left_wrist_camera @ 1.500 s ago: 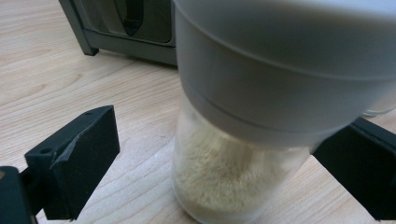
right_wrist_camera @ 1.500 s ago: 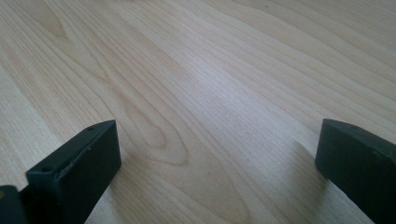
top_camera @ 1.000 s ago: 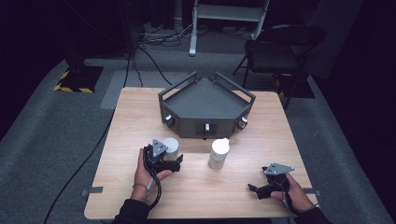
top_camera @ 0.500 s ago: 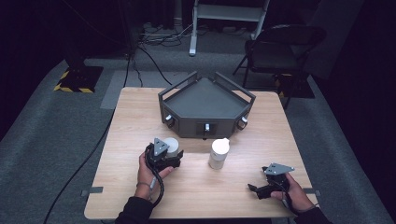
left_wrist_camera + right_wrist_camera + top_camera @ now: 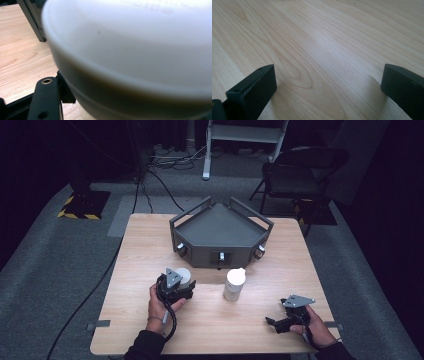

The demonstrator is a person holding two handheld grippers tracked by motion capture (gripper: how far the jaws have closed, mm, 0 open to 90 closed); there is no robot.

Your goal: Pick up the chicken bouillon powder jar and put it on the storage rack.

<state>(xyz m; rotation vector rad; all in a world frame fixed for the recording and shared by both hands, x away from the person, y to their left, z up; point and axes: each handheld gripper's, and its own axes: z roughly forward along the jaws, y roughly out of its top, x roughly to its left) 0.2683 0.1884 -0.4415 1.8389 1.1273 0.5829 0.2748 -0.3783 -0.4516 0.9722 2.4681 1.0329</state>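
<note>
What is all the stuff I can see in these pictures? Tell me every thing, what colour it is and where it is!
table: one, light wood, middle of the high view
rig with handles and knobs: one, dark grey, far middle of the table
bottle: one, white, upright, just in front of the rig
round white thing: one, white, left of the bottle, between the left gripper's jaws; fills the left gripper view
folding chair: one, black, on the floor beyond the table's right corner
stand: one, white, on the floor behind the table
cables: several, black, on the grey floor
left gripper: one, black, held in the left hand
right gripper: one, black, jaws wide apart over bare table, in the right hand
</note>
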